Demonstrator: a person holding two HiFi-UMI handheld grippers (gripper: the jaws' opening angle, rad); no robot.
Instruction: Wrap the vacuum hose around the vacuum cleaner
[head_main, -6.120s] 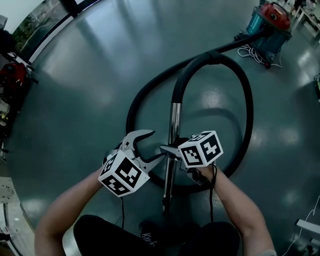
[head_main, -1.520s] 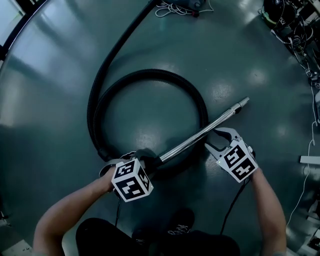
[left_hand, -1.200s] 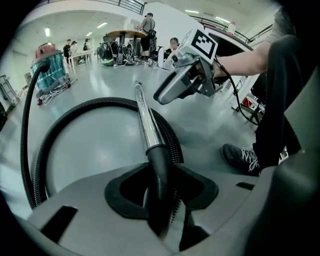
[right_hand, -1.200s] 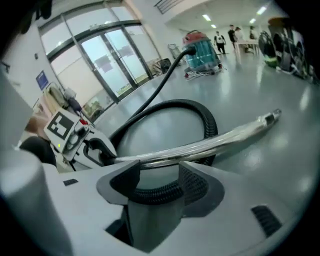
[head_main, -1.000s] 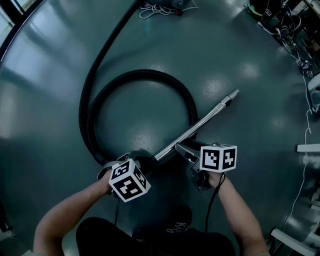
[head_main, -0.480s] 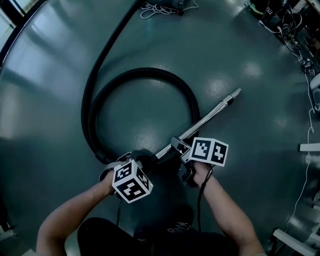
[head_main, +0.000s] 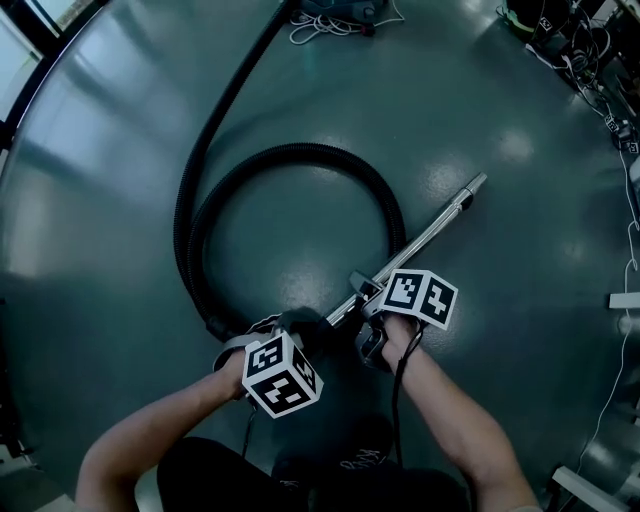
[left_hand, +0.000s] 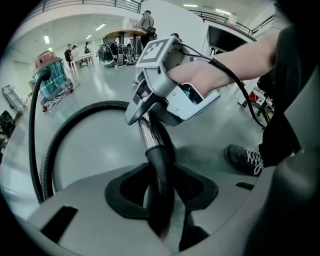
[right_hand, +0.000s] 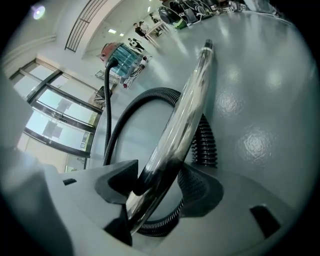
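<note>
Forearms (head_main: 170, 415) converge: L claw (left_hand: 161, 185) grips hose cuff (left_hand: 159, 162), R claw (right_hand: 160, 192) wand (right_hand: 189, 107).

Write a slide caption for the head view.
Left gripper grips the black plastic hose handle, right gripper the shiny chrome wand; the black ribbed hose loops on the floor.

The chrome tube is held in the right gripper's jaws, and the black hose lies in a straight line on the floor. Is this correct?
Not quite. The head view shows that the black hose curls in a loop on the floor, not in a straight line. The right gripper does hold the chrome tube.
</note>
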